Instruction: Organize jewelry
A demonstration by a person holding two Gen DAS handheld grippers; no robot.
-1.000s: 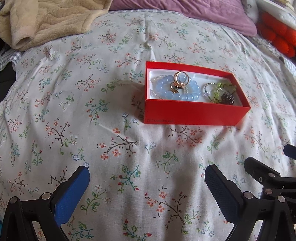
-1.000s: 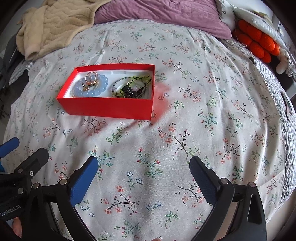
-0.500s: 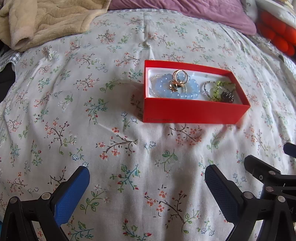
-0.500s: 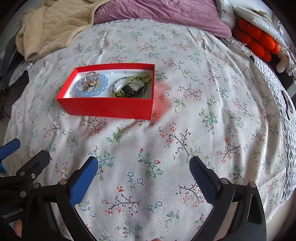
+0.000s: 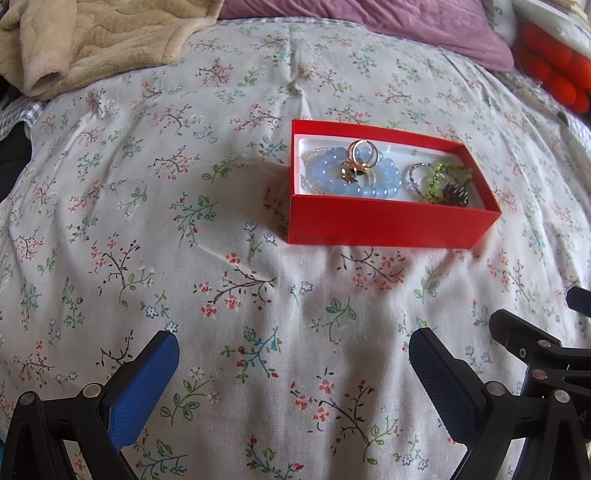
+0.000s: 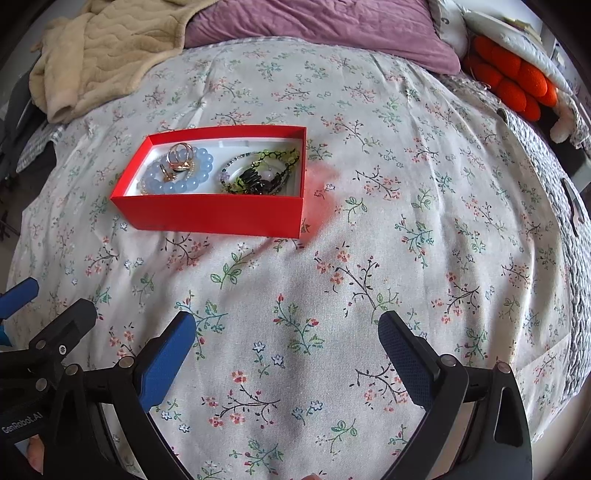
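Observation:
A red box (image 5: 391, 225) (image 6: 214, 218) with a white lining sits on the floral bedspread. Inside lie a pale blue bead bracelet (image 5: 332, 184) (image 6: 173, 186), gold rings (image 5: 362, 157) (image 6: 179, 155) on top of it, and a tangle of green and dark beaded pieces (image 5: 443, 184) (image 6: 258, 175). My left gripper (image 5: 293, 354) is open and empty, low over the bedspread in front of the box. My right gripper (image 6: 286, 336) is open and empty, in front of the box and to its right.
A beige blanket (image 5: 85, 40) (image 6: 107, 51) lies at the back left, a purple pillow (image 5: 388, 26) (image 6: 325, 22) at the back. An orange knotted cushion (image 6: 513, 77) is at the back right. The bed edge drops off at the right (image 6: 576, 258).
Both grippers have shifted only slightly. The box sits a little lower in the left wrist view. Nothing was picked up or let go.

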